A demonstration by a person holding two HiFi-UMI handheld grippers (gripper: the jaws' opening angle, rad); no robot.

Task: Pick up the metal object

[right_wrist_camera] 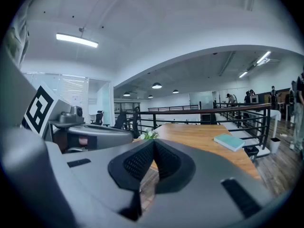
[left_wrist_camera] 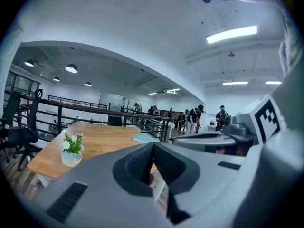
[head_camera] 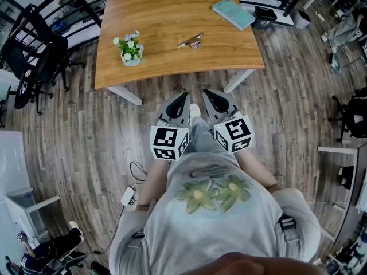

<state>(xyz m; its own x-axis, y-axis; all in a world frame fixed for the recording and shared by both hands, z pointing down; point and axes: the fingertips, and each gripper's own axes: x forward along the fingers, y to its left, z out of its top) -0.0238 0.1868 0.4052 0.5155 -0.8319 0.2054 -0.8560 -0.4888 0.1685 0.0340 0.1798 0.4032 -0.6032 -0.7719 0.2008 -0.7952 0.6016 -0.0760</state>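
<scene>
A small metal object (head_camera: 191, 40) lies near the middle of the wooden table (head_camera: 166, 16). My left gripper (head_camera: 184, 94) and my right gripper (head_camera: 205, 92) are held side by side in front of my body, short of the table's near edge, pointing toward it. Both are shut with nothing between the jaws; the pads (left_wrist_camera: 153, 159) meet tip to tip in the left gripper view, and the pads (right_wrist_camera: 153, 158) do the same in the right gripper view. The metal object is hidden behind the jaws in both gripper views.
A small pot of white flowers (head_camera: 131, 48) stands on the table's left part, a teal book (head_camera: 233, 12) at its far right corner. Black office chairs (head_camera: 34, 56) stand to the left. A railing (right_wrist_camera: 199, 113) runs behind the table; several people stand far off.
</scene>
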